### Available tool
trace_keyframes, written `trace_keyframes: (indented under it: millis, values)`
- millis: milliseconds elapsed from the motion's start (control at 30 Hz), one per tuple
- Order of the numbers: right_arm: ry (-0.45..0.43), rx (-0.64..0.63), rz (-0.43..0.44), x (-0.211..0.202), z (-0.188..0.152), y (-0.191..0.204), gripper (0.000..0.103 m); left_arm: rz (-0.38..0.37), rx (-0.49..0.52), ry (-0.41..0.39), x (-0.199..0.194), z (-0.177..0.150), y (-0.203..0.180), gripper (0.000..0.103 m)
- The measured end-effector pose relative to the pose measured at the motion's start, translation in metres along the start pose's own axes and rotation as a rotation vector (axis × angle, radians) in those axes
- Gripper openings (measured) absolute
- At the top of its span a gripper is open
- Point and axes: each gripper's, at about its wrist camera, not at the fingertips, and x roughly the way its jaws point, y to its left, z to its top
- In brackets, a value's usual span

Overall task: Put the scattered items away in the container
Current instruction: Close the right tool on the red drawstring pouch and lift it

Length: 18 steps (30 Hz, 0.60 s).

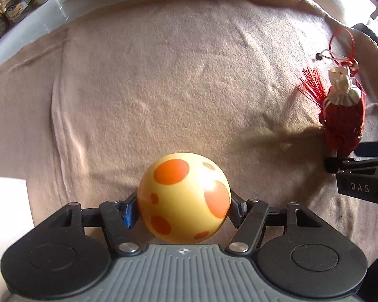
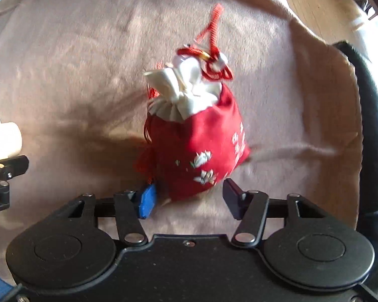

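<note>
Above the blanket (image 1: 163,75), the left gripper (image 1: 183,209) clamps a smooth, probably slippery ball (image 1: 183,198) at its widest girth. The right gripper (image 2: 189,198) straddles the soft pouch (image 2: 196,146) base; whether its pads press is unclear.

Both views are fisheye cameras, each mounted on a handheld gripper and looking straight down along its fingers at a beige blanket (image 1: 163,80) over the bench.

The left wrist view sits close above a yellow ball with orange spots (image 1: 184,198) at lower centre, with its own black body filling the bottom edge.

The right wrist view hangs close over a red drawstring pouch (image 2: 194,146) at centre frame.

The views share the blanket, and the same pouch shows at the right edge of the left view (image 1: 342,115), beside the right gripper's dark body. The left edge of the right view catches part of the left gripper (image 2: 2,176).
</note>
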Motion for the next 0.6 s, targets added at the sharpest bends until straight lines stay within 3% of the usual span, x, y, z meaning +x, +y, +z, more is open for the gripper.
trace_keyframes:
  millis: [267, 467, 533, 600]
  values:
    - [0.029, 0.079, 0.123, -0.012, -0.029, -0.019, 0.045, -0.026, -0.037, 0.015, -0.009, -0.041, -0.019, 0.067]
    - [-0.115, 0.159, 0.14, -0.043, -0.026, -0.047, 0.052, -0.015, -0.089, -0.028, -0.012, -0.053, -0.031, 0.067]
    - [-0.166, 0.157, 0.125, -0.047, -0.018, -0.051, 0.06, -0.003, -0.096, -0.042, -0.012, -0.055, -0.034, 0.067]
    - [-0.21, 0.121, 0.096, -0.05, -0.008, -0.047, 0.062, 0.009, -0.098, -0.055, -0.012, -0.054, -0.035, 0.067]
